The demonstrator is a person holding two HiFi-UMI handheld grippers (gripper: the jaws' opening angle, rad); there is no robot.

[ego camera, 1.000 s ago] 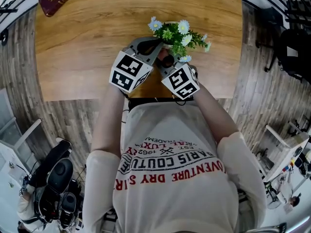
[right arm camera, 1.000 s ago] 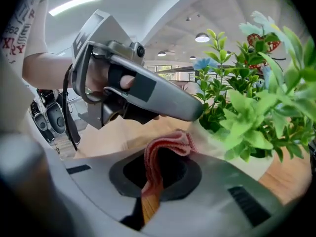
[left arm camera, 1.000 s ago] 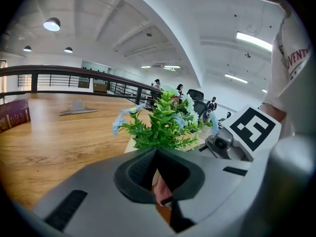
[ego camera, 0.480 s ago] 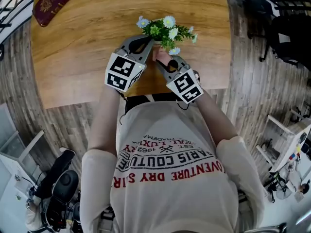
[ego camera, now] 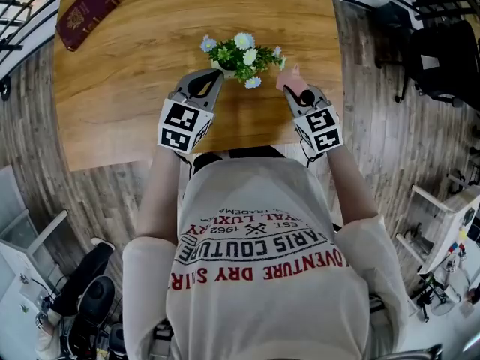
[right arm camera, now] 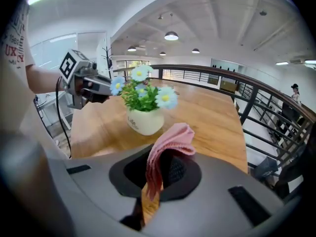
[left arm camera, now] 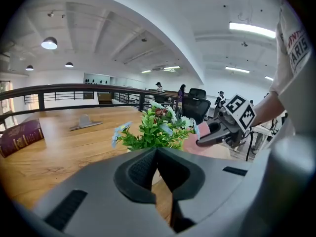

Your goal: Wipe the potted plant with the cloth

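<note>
A small potted plant (ego camera: 240, 55) with green leaves and pale blue and white flowers stands in a cream pot (right arm camera: 144, 120) on the wooden table (ego camera: 135, 73). My left gripper (ego camera: 217, 72) sits just left of the plant, jaws shut with nothing between them; in the left gripper view its tips (left arm camera: 157, 149) point at the plant (left arm camera: 153, 130). To the right of the plant and apart from it, my right gripper (ego camera: 289, 87) is shut on a pink cloth (ego camera: 289, 76). The right gripper view shows that cloth (right arm camera: 168, 142) folded over and hanging from the jaws.
A maroon booklet (ego camera: 86, 13) lies at the table's far left corner, and a grey clip-like object (left arm camera: 85, 122) lies further back. The table's near edge (ego camera: 247, 150) runs just under both grippers. Black railings (right arm camera: 256, 102) and chairs (ego camera: 442, 66) stand beyond the table's right side.
My right gripper has swung to the right with the pink cloth, away from the plant it was close against. The left gripper has stayed beside the pot.
</note>
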